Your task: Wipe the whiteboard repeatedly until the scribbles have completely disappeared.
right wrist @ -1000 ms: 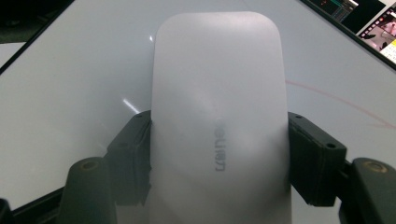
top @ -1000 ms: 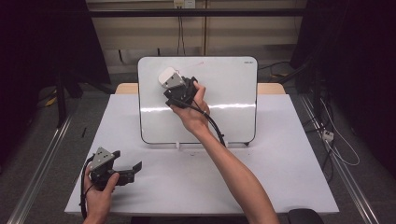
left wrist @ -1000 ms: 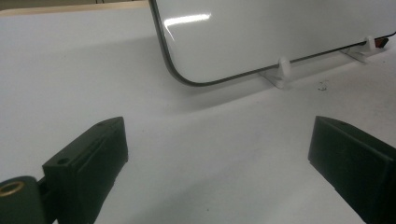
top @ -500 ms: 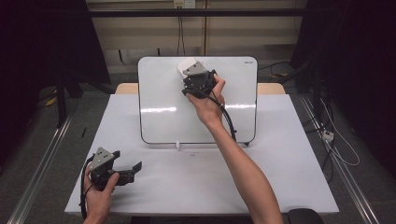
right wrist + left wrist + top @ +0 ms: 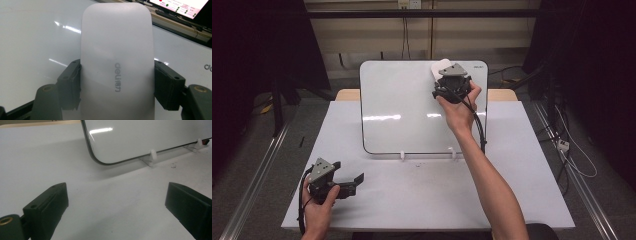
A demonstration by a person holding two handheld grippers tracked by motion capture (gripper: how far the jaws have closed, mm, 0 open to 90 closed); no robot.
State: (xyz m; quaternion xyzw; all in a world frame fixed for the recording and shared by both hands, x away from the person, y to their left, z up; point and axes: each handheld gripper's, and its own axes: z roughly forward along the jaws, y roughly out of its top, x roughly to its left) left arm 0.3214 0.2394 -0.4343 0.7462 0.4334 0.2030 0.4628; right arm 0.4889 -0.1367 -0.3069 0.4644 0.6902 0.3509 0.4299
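Note:
A whiteboard (image 5: pixel 407 110) stands tilted on two small white feet at the back of the table, its surface blank. My right gripper (image 5: pixel 447 80) is at the board's upper right corner, shut on a white eraser (image 5: pixel 440 68) that lies against the board. In the right gripper view the eraser (image 5: pixel 117 62), marked "deli", sits clamped between both jaws over the whiteboard (image 5: pixel 32 45). My left gripper (image 5: pixel 349 182) rests open at the table's front left, held by a hand. In the left gripper view its jaws stand wide apart above the bare table, facing the whiteboard's lower corner (image 5: pixel 140 142).
The white table (image 5: pixel 522 175) spans the front, with a wooden edge behind the board. A black cable (image 5: pixel 478 130) trails from the right gripper down along the forearm. Metal rails (image 5: pixel 257 170) run along the floor on both sides. A white foot (image 5: pixel 152 157) props the board.
My right gripper has carried the eraser across the top of the board from its upper left part to the upper right corner. The left gripper has stayed still.

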